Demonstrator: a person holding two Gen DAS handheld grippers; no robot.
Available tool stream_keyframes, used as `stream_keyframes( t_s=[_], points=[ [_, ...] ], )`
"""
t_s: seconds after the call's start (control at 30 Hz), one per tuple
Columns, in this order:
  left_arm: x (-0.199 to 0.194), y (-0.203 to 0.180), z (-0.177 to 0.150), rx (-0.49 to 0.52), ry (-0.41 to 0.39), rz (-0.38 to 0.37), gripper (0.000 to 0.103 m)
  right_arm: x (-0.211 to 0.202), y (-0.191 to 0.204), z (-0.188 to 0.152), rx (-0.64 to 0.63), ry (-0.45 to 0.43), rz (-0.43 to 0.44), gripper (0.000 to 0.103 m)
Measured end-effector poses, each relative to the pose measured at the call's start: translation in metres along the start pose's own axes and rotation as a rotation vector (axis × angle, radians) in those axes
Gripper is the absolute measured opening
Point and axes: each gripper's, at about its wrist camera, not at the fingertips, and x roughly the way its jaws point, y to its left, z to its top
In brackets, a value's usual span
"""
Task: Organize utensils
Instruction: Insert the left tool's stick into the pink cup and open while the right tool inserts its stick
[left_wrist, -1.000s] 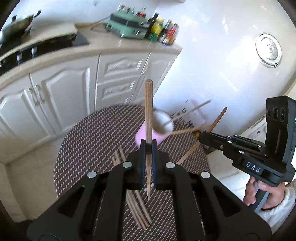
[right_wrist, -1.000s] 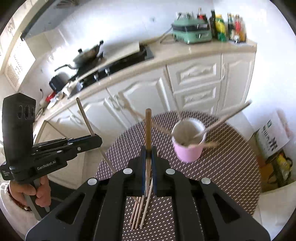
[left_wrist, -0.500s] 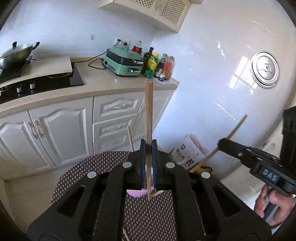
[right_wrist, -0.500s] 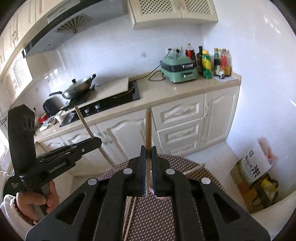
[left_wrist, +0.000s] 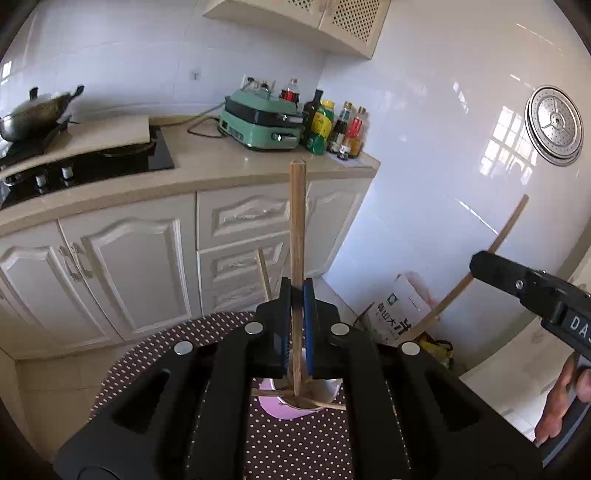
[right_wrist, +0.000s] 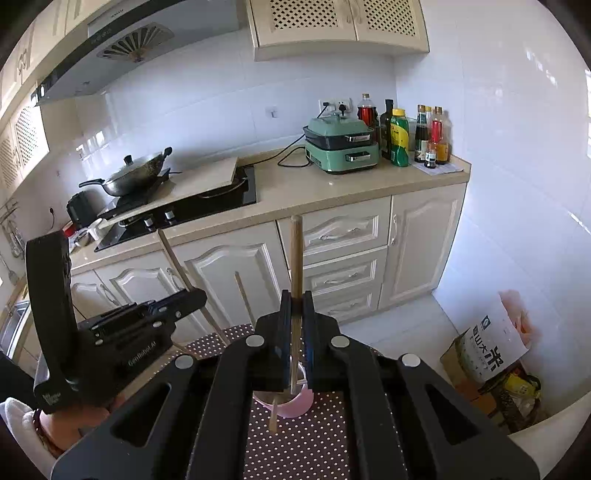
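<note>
Kitchen holding, as we find it:

1. Left gripper (left_wrist: 297, 325): we hold it over the table, jaws pressed tight on a chopstick (left_wrist: 297, 236) that stands upright between the blue pads, its square top rising against the cupboard drawers (left_wrist: 243, 236) and its lower end reaching down over the cup.

2. Right gripper (right_wrist: 295, 325): we hold it likewise, jaws pinching a second chopstick (right_wrist: 295, 266), also upright, its lower end over the cup's mouth.

3. Pink cup (left_wrist: 291, 404): stands on the table just below both grippers, largely hidden by them. We count at least two chopsticks lying across or leaning in it in the left view; one more stick (right_wrist: 243, 299) rises out of it toward the cupboards in the right view.

4. Table (left_wrist: 155, 354): round, covered in a dark cloth with pale dots.

5. Each gripper shows in the other's view, off to the side, its own chopstick slanting.

6. Worktop behind: black hob (right_wrist: 207, 206), wok (right_wrist: 136, 173), green electric cooker (right_wrist: 341, 144), row of bottles (right_wrist: 413, 133).

7. Floor at right: a paper bag (right_wrist: 487, 339) against the white wall.
</note>
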Motion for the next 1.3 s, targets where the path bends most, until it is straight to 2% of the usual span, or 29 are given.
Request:
stream_keyframes(
  t_s=[0.4,0.63,0.9,0.97,1.0,1.03,1.07,1.1,1.3],
  points=[
    [0.012,0.005,-0.044,0.025,0.097,0.0,0.006,0.021,0.004,-0.034,-0.02,0.073,0.004,0.004],
    [0.014,0.011,-0.054,0.017,0.142,-0.005,0.006,0.03,0.012,-0.045,-0.032,0.105,-0.001,0.004],
    [0.003,0.021,-0.055,-0.019,0.149,-0.037,0.008,0.026,0.017,-0.051,0.007,0.102,-0.007,0.005],
    [-0.001,0.021,-0.053,-0.01,0.14,-0.037,0.015,0.023,0.018,-0.05,0.019,0.096,-0.008,0.006],
    [-0.002,0.021,-0.052,-0.008,0.137,-0.032,0.028,0.021,0.019,-0.05,0.022,0.092,-0.007,0.007],
    [-0.005,0.021,-0.052,-0.007,0.131,-0.029,0.048,0.019,0.02,-0.049,0.026,0.09,-0.006,0.007],
    [-0.009,0.021,-0.052,-0.005,0.12,-0.025,0.054,0.018,0.02,-0.049,0.032,0.089,-0.006,0.007],
    [-0.014,0.021,-0.051,0.005,0.099,-0.018,0.055,0.016,0.021,-0.049,0.039,0.087,-0.006,0.007],
    [-0.027,0.027,-0.051,0.007,0.106,-0.032,0.055,0.003,0.024,-0.051,0.085,0.072,-0.008,0.008]
  ],
)
